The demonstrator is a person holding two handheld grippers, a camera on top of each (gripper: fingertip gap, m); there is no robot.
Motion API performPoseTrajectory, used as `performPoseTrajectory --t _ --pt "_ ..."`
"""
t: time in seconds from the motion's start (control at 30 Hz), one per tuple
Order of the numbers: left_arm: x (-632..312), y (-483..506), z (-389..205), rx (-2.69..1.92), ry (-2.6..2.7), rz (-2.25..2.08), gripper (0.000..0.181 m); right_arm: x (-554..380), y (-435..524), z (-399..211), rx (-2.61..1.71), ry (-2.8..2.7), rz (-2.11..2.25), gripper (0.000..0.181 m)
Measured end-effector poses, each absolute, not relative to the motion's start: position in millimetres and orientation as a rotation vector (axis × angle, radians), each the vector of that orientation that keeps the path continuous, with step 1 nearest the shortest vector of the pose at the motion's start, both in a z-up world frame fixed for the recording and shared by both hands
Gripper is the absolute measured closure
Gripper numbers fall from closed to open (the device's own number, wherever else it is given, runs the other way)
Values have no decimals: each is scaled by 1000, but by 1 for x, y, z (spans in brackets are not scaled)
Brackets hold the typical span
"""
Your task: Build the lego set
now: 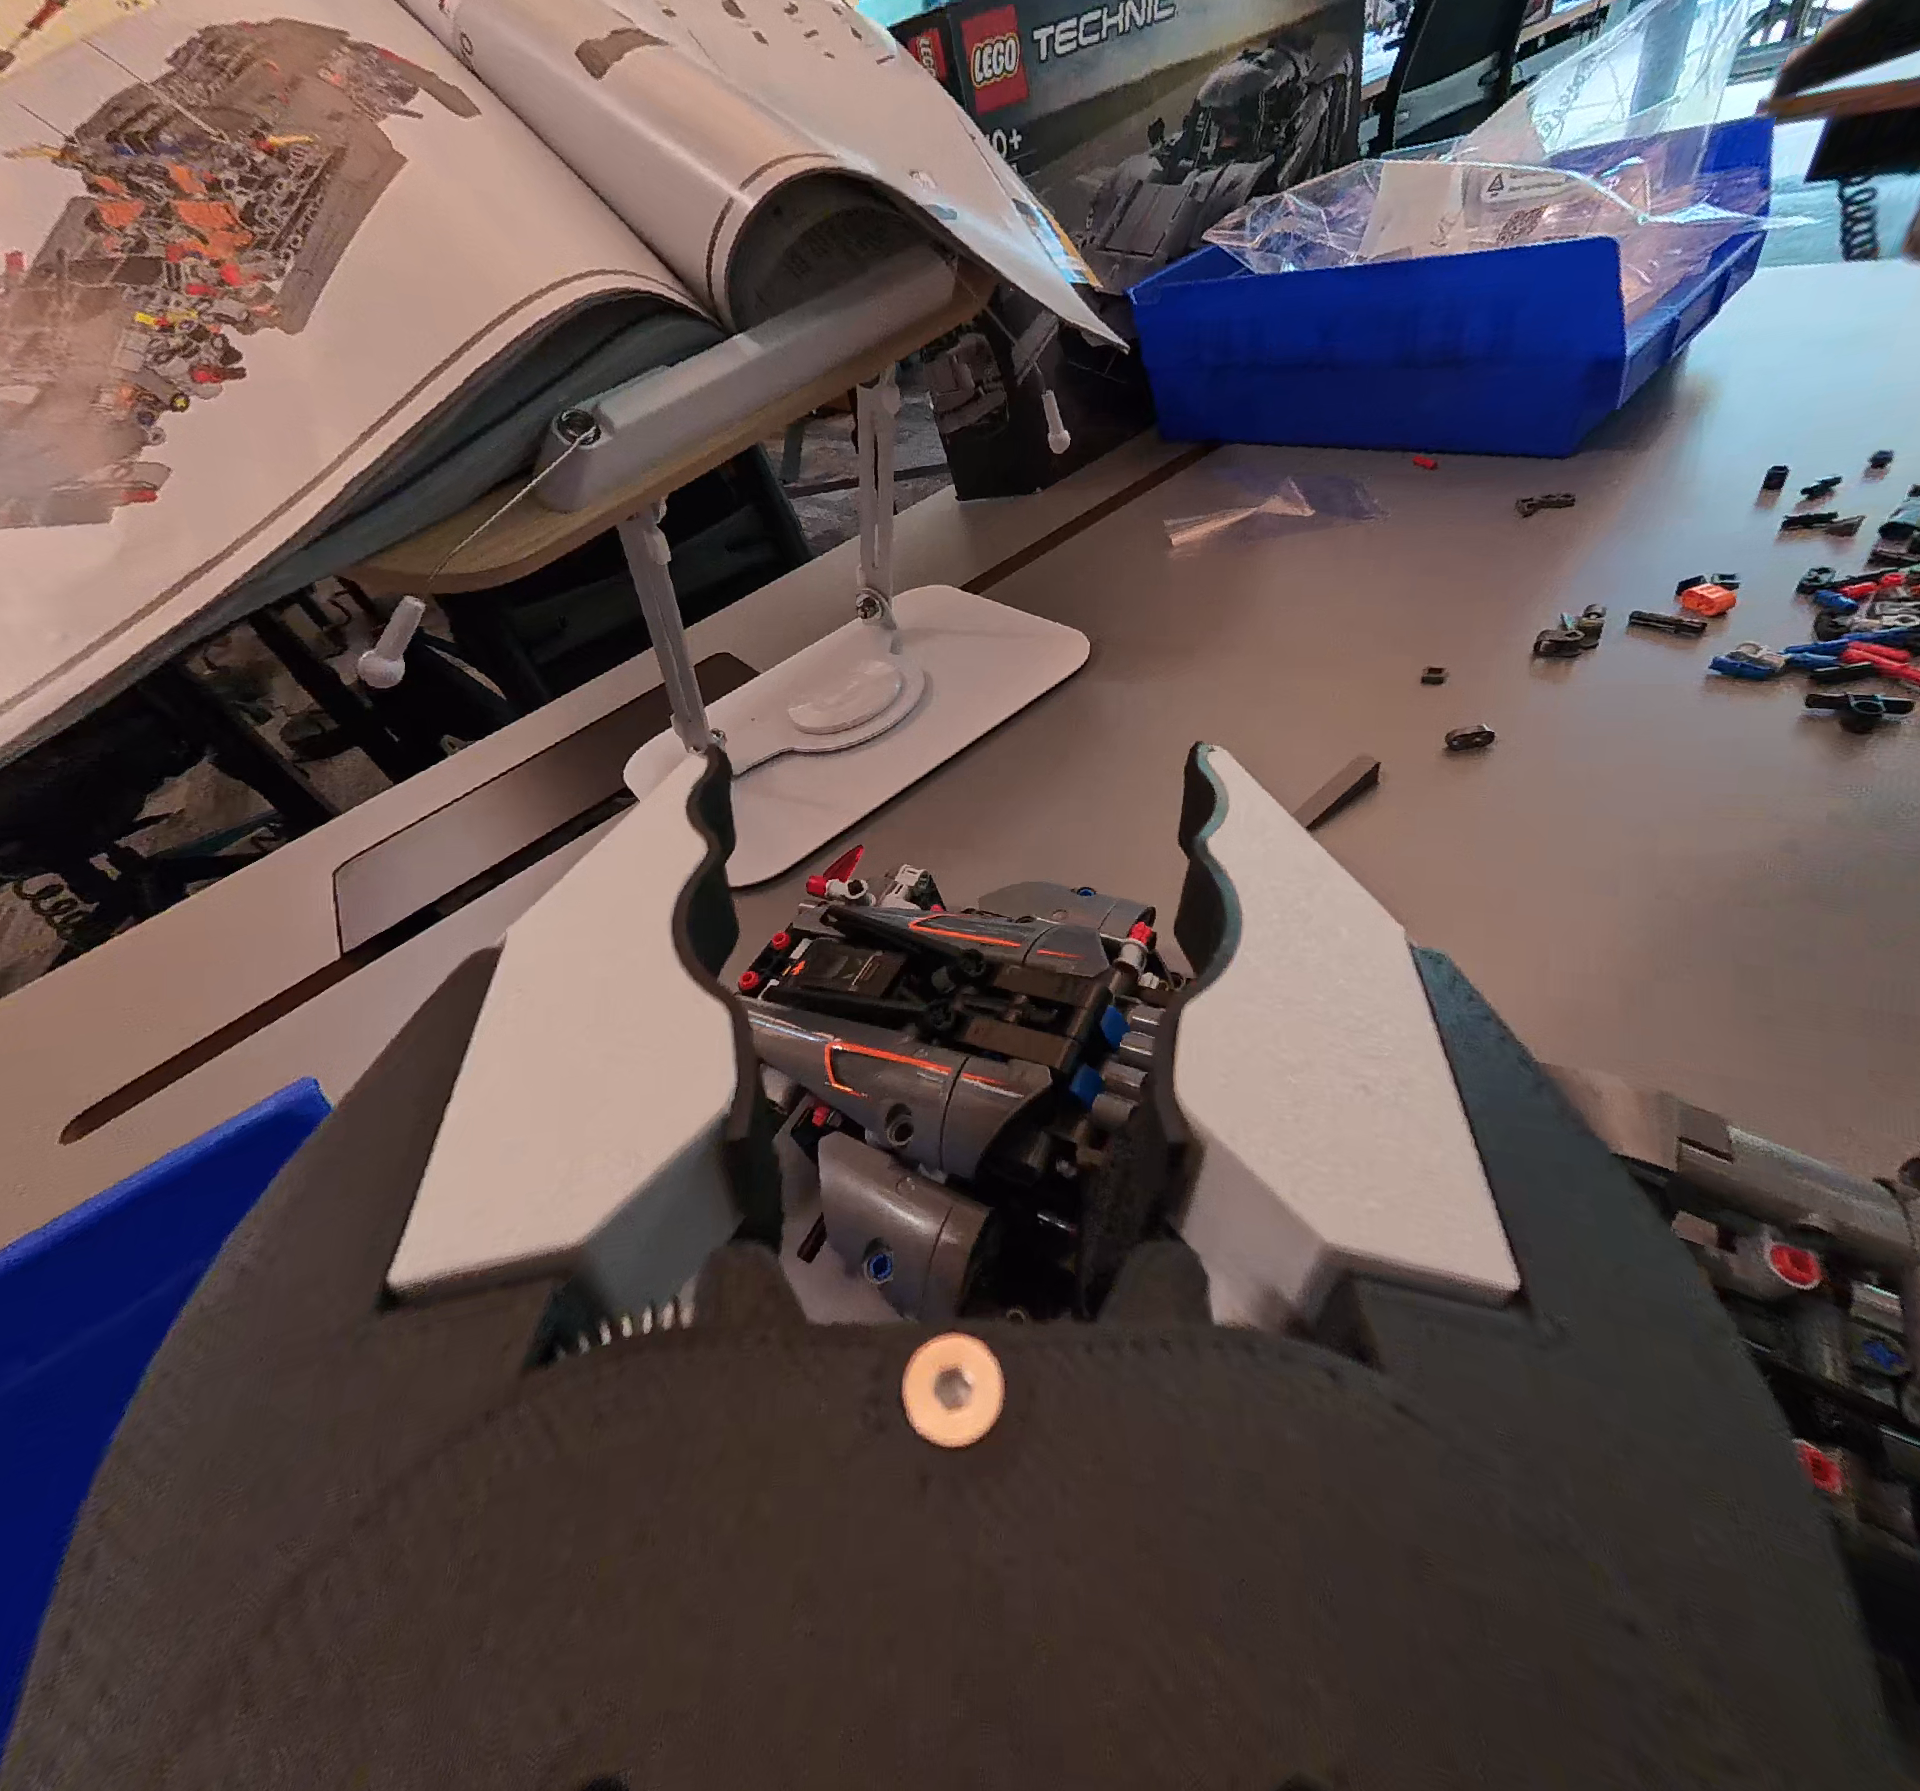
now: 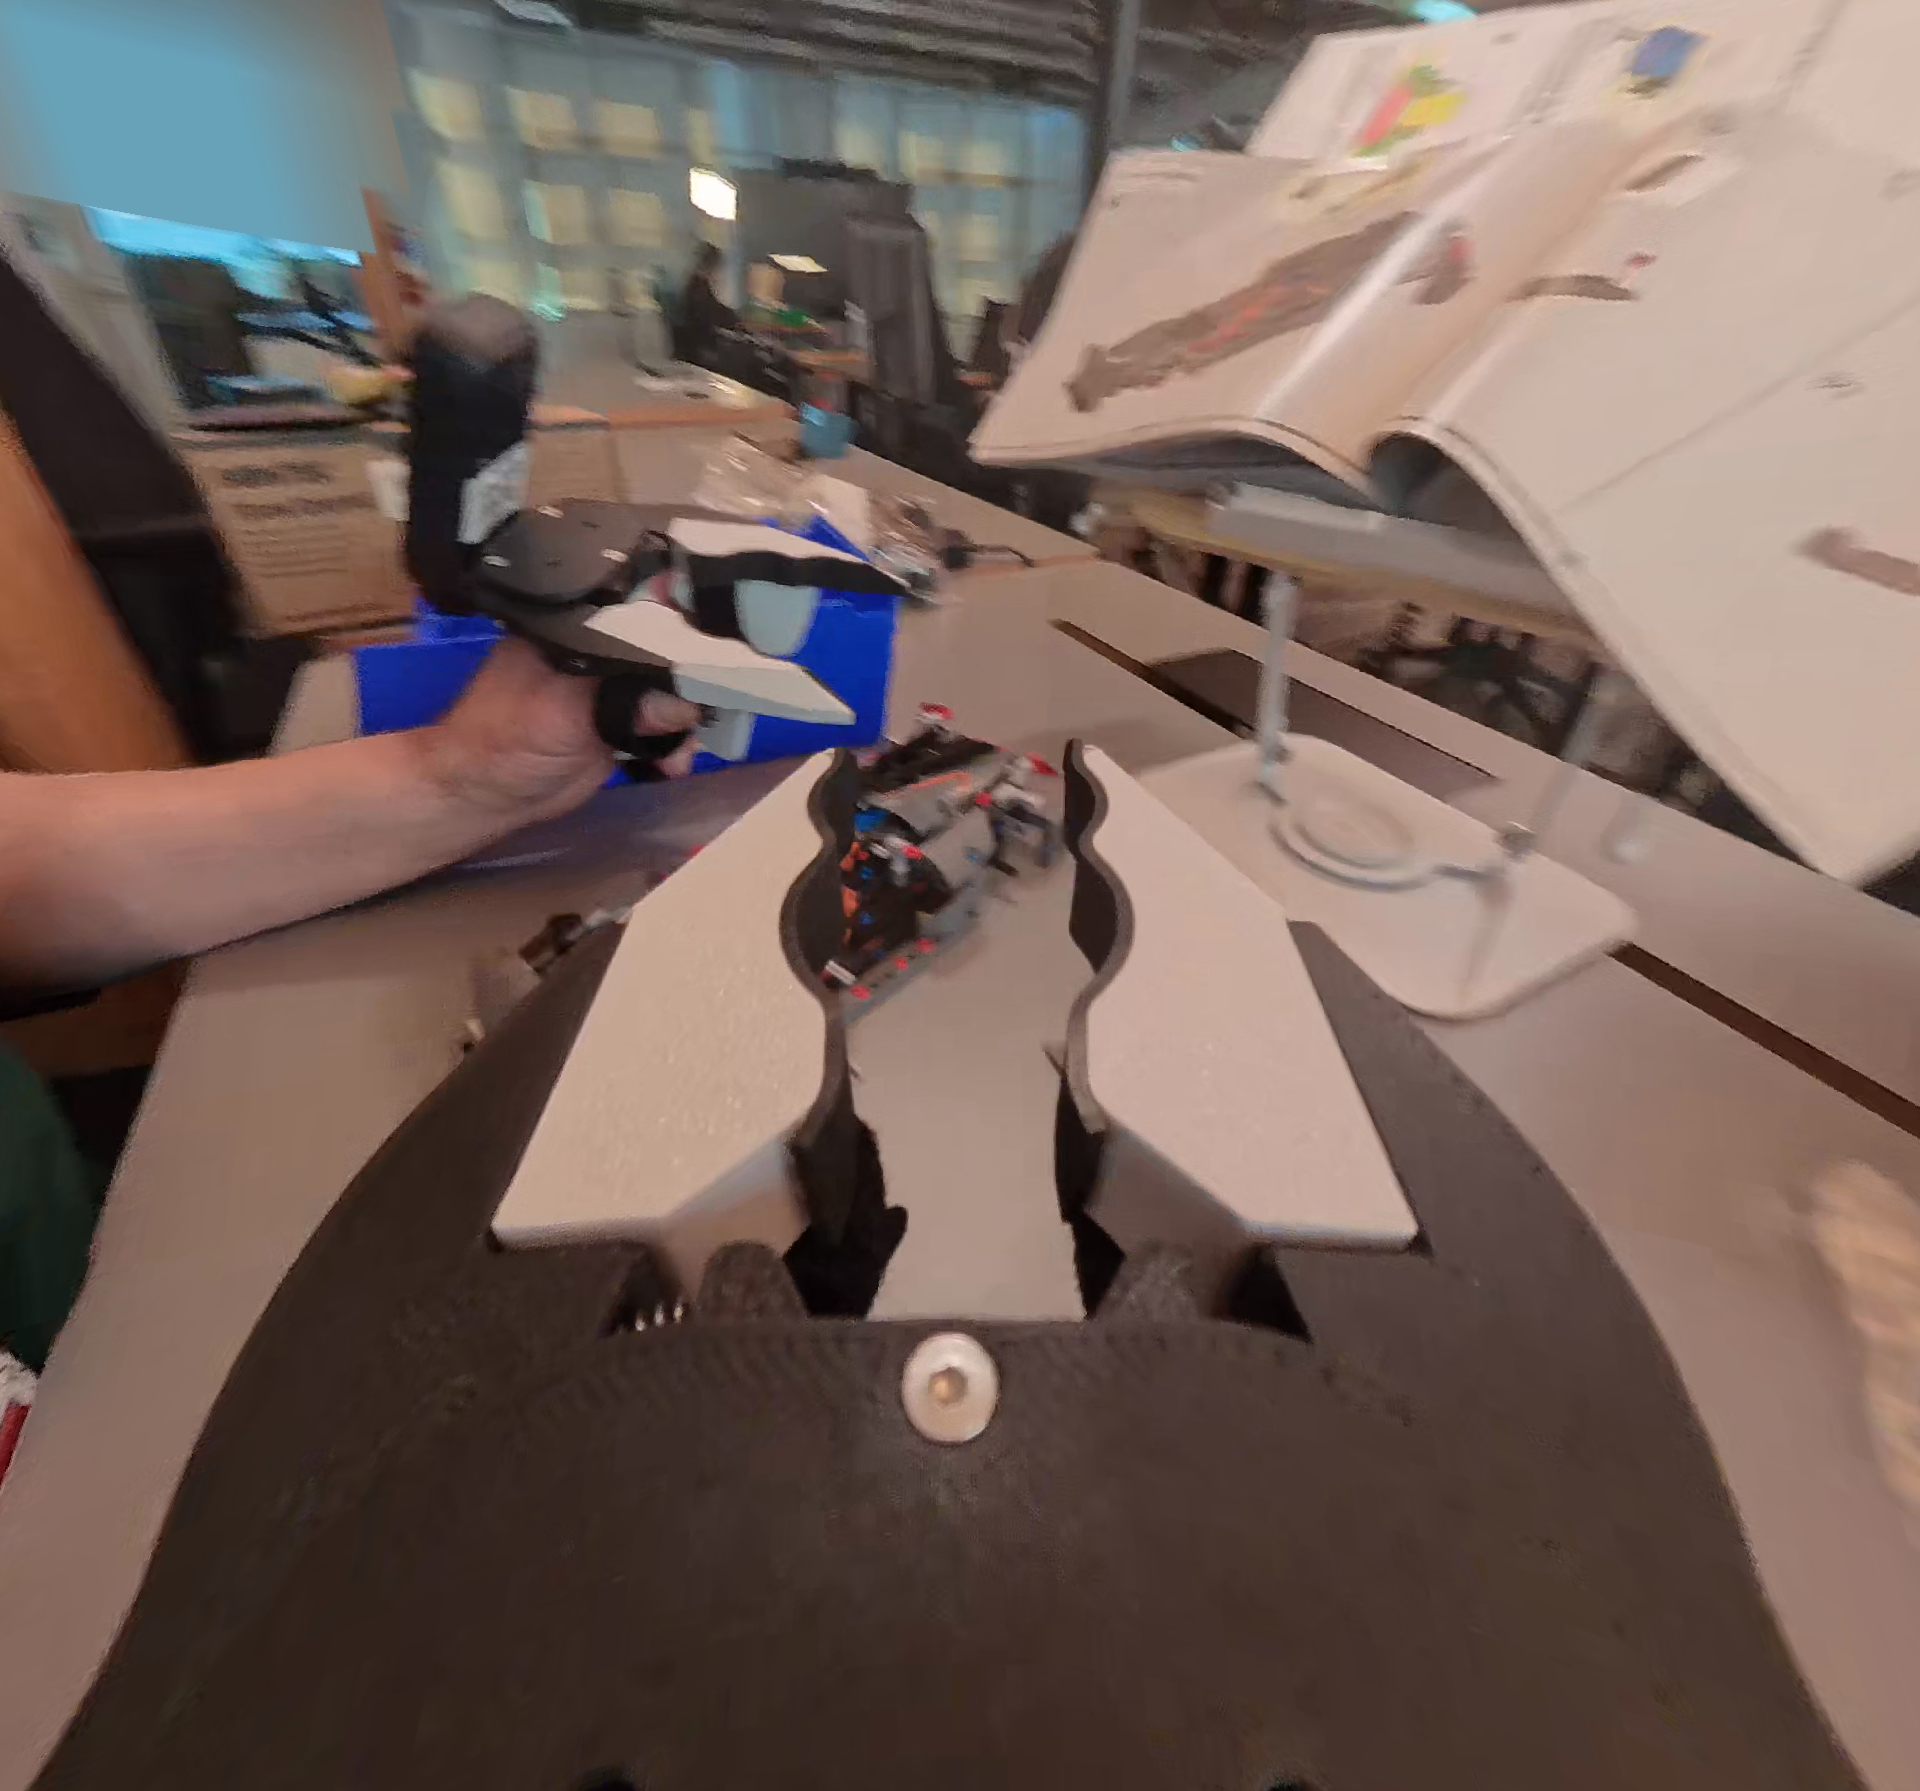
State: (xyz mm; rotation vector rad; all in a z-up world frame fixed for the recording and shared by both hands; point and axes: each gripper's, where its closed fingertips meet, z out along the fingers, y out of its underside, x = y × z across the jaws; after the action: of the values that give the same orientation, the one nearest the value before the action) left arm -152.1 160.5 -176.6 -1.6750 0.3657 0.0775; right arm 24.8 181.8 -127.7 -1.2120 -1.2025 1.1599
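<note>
Smooth grey tabletop (image 1: 1455,910) carries the angular lego model (image 1: 935,1024) between the left gripper (image 1: 951,811)'s wide scalloped jaws; right gripper (image 2: 951,785)'s jaws gape empty.

The right wrist view is blurred by motion, so the model (image 2: 914,858) between the fingers shows only as dark, grey and red smears. The instruction book (image 2: 1507,307) there is smeared too and cut by the right edge. In the left wrist view the lower part of the model (image 1: 935,1045) is hidden behind the left tool (image 1: 956,785) body. The loose pieces (image 1: 1849,640) on the surface (image 1: 1455,910) are too small to tell apart and run off the right edge. A blue bin (image 1: 125,1326) is cut by the left edge.
</note>
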Motion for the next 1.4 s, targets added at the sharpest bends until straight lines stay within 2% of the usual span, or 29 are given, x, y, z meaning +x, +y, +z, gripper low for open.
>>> performPoseTrajectory --t 0.17,0.37,0.5,0.6,0.77,0.97,1.17,1.4 --pt "-142 157 -171 -1660 401 71 99 71 211 -140 -1514 -1169 811 149" --pt "-136 154 -167 -1648 425 71 106 103 213 -180 -1704 -1239 624 168" --pt "-137 154 -167 -1650 418 60 107 82 210 -226 -1804 -1371 603 167" --pt "-138 154 -170 -1659 419 65 108 80 230 -247 -1856 -1415 426 165" --pt "-140 154 -170 -1660 407 50 108 139 273 -231 -2034 -1247 249 168" --pt "-133 155 -174 -1672 424 18 108 211 276 -224 -2280 -1235 34 174" --pt "-134 155 -173 -1668 414 3 108 244 289 -220 -2391 -1135 13 164" --pt "-135 156 -175 -1678 411 2 107 242 292 -234 -2437 -1169 63 162"
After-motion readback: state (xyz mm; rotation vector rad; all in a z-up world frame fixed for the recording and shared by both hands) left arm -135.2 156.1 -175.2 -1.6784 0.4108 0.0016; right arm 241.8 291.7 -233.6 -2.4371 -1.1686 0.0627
